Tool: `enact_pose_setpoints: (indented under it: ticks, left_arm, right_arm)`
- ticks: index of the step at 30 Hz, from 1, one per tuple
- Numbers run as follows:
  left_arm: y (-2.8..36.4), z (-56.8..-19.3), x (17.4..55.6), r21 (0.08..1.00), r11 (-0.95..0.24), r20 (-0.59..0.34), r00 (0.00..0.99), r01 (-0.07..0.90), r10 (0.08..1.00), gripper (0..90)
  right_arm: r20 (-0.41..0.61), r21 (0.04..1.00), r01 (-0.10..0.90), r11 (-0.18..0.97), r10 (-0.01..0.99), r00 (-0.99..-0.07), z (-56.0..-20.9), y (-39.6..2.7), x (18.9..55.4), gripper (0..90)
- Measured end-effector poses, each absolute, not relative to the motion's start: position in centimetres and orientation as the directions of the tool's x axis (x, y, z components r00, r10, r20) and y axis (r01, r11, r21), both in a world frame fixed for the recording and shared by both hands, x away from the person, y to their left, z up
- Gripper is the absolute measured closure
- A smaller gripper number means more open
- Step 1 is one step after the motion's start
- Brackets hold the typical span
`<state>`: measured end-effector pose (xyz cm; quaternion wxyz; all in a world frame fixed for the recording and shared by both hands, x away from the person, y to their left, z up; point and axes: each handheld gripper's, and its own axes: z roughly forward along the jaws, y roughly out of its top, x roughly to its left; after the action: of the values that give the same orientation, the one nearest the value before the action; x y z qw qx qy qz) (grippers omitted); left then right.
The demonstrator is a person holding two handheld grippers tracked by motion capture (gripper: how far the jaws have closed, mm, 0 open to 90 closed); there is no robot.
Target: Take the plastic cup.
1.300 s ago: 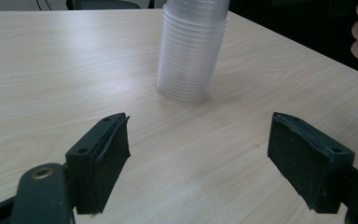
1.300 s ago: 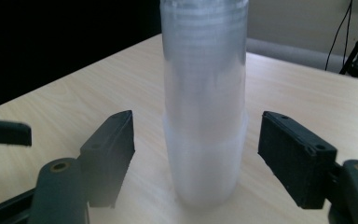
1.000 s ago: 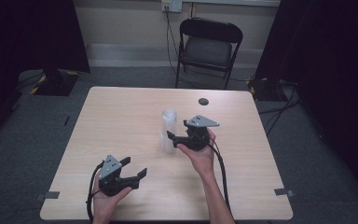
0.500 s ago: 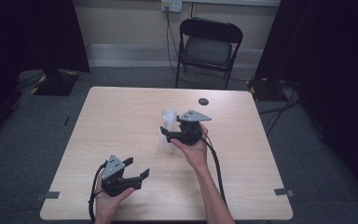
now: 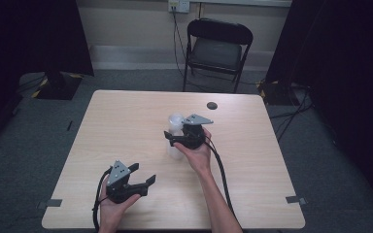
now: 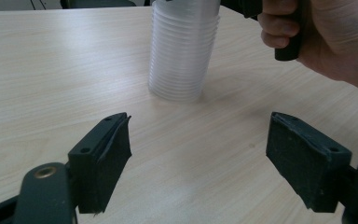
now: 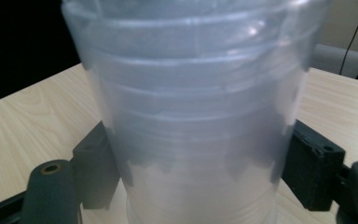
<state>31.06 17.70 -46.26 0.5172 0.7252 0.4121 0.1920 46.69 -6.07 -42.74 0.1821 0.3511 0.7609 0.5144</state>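
place: studio/lab | cues: black curtains [image 5: 34, 34], folding chair [image 5: 217, 51], 1 bare table [image 5: 126, 126]

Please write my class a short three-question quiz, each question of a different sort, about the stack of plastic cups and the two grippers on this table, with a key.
1. True or false: the stack of cups stands upright on the table.
2. Which gripper has the stack between its fingers? A) left gripper B) right gripper C) both
3. Fill in: the small dark disc lies near the table's ____ edge, towards the chair.

Key:
1. True.
2. B. In the right gripper view its fingers sit on either side of the stack, just closing in; the left gripper's stand wide apart with nothing between them.
3. Far.
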Motion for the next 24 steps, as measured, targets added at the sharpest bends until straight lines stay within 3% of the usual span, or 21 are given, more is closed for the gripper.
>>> enact_pose_setpoints:
  ticks: [24]
  left_arm:
    - [18.15, -46.6, 31.1, 0.904, -0.106, -0.166, 0.569, 0.414, 0.805, 22.6]
  right_arm:
    - [0.081, 0.913, 0.341, 0.224, 0.72, -0.689, -42.87, -6.29, 46.82, 29.5]
